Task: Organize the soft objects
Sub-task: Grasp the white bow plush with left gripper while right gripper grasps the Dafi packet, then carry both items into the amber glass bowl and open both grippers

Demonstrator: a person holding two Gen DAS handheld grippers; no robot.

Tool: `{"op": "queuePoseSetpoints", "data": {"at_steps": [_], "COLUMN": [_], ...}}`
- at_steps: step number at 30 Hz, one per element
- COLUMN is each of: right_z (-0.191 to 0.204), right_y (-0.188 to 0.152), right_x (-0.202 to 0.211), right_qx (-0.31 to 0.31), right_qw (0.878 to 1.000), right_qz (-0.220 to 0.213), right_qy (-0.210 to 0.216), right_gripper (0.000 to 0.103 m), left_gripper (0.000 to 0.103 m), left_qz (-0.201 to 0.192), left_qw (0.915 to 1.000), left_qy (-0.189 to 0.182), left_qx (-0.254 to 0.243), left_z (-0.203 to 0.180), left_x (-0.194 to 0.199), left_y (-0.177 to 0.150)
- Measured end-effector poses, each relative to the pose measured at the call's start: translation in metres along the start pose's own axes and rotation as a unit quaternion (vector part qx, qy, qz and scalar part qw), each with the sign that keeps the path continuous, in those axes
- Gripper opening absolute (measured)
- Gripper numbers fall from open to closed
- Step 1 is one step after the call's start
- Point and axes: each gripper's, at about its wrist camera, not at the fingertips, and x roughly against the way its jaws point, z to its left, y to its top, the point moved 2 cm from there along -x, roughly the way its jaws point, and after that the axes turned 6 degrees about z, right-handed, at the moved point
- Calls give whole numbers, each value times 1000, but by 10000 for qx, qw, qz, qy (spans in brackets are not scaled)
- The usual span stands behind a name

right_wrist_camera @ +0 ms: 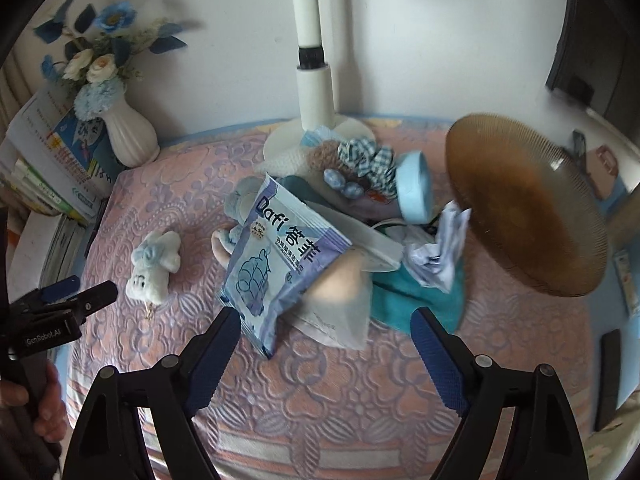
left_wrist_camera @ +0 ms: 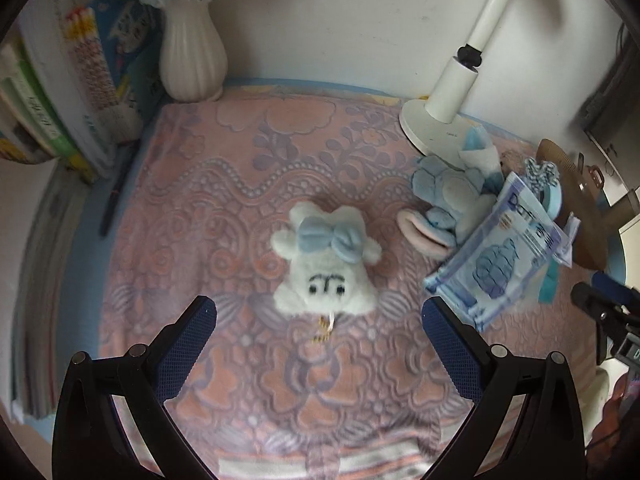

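A small white plush with a blue bow [left_wrist_camera: 326, 266] lies on the pink patterned blanket [left_wrist_camera: 224, 208], just ahead of my open, empty left gripper [left_wrist_camera: 320, 312]. It also shows in the right wrist view [right_wrist_camera: 154, 266], at the left. A blue plush [left_wrist_camera: 448, 196] lies to its right beside a blue-white packet [left_wrist_camera: 498, 256]. My right gripper [right_wrist_camera: 326, 322] is open and empty, right in front of that packet [right_wrist_camera: 280, 256], which leans on a pile with a teal cloth [right_wrist_camera: 416, 300], crumpled paper [right_wrist_camera: 438, 256] and a gingham bow [right_wrist_camera: 364, 160].
A white vase with flowers [left_wrist_camera: 192, 48] and stacked books [left_wrist_camera: 48, 108] stand at the back left. A white lamp base [left_wrist_camera: 436, 120] stands at the back. A brown ribbed plate [right_wrist_camera: 528, 208] is tilted at the right, next to a light blue tape roll [right_wrist_camera: 414, 188].
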Motion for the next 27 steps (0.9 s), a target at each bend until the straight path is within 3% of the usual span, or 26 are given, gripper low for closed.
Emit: {"op": "queuePoseSetpoints", "data": {"at_steps": [8,13,21,23,27], "right_z": [8,-4,10,11,14], "right_y": [12,23,31,32,30], "right_x": [-38,-54,-46,-41,-33], "right_qx": [-54,-387,-76,-50,-28], "right_qw": [9987,9980,9995,9994,9982], "right_qz": [130,201,-130,-222,-318], "right_qy": [496,460,278,267,516], "right_gripper": [82,66,61,61,61], "left_gripper": [102,101,70,58,56], "left_qz": [423,571,674,579,452], "left_qw": [9990,9981,9975,9980,9989], "left_qy": [114,163,187,238,74], "left_qx": [-60,-136,-83,-124,21], "left_z": [-2,-6,-12,-14,-11], "left_x": [-48,-68,-79,-78,-67], "left_y": [30,38,37,35,23]}}
